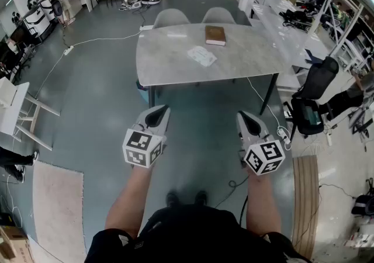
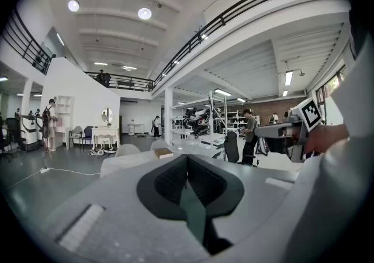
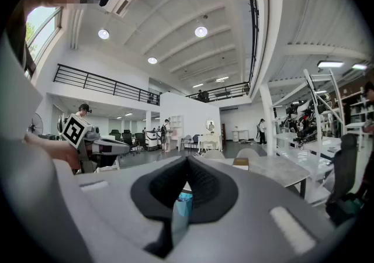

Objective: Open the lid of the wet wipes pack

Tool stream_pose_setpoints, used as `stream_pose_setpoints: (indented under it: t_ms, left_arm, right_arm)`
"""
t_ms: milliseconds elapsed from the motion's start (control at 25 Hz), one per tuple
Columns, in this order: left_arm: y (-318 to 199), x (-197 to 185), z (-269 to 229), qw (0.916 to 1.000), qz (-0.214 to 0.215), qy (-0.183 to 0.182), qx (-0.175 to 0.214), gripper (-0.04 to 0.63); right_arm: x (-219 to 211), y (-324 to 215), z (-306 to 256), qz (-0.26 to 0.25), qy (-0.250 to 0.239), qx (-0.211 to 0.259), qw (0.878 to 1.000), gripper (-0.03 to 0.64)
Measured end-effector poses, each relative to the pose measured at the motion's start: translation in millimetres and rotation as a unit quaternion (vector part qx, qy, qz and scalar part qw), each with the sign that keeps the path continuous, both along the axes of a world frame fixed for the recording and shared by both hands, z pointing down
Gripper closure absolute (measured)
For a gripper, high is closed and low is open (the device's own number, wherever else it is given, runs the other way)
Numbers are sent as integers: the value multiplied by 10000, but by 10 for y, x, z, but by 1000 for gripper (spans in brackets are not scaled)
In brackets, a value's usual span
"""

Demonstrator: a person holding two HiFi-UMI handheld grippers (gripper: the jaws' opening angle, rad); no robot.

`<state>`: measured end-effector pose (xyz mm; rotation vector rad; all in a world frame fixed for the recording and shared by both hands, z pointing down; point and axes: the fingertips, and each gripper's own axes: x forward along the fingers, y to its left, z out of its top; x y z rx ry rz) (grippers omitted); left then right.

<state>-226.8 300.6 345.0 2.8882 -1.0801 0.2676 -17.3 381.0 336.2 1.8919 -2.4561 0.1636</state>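
Nearest, the person stood on the grey floor (image 1: pixel 87 110) with both forearms held out. The left gripper (image 1: pixel 156 117) had its jaws closed together on nothing, and the right gripper (image 1: pixel 245 120) beside it was likewise closed and empty. Both sat level and well short of the work. Farther off stood the marble surface (image 1: pixel 169 57), and on it the wet wipes pack (image 1: pixel 201 55) lay flat near the middle, apart from a brown book (image 1: pixel 215 35) at the far edge; two grey chairs (image 1: pixel 171 17) were tucked in behind. The task seemed not yet begun, the first step being to close the distance to the surface. To do it well, the person would likely step up squarely and spread both pairs of jaws on the way. One gripper could then pin the pack's body while the other caught the lid's free edge, whose position was too small to tell from here.
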Motion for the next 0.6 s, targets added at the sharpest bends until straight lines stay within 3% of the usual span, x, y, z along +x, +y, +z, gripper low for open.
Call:
stream_pose_setpoints:
  t_ms: [480,600]
  left_arm:
    - [44,143,17,9999,-151,43,-35,584]
    - [126,271,10,9999,-125,7,-27,584]
  right_arm:
    - [114,-16,-51,-167,228,67,9996,615]
    - [257,91,-38,-190,-167,6,9997,615]
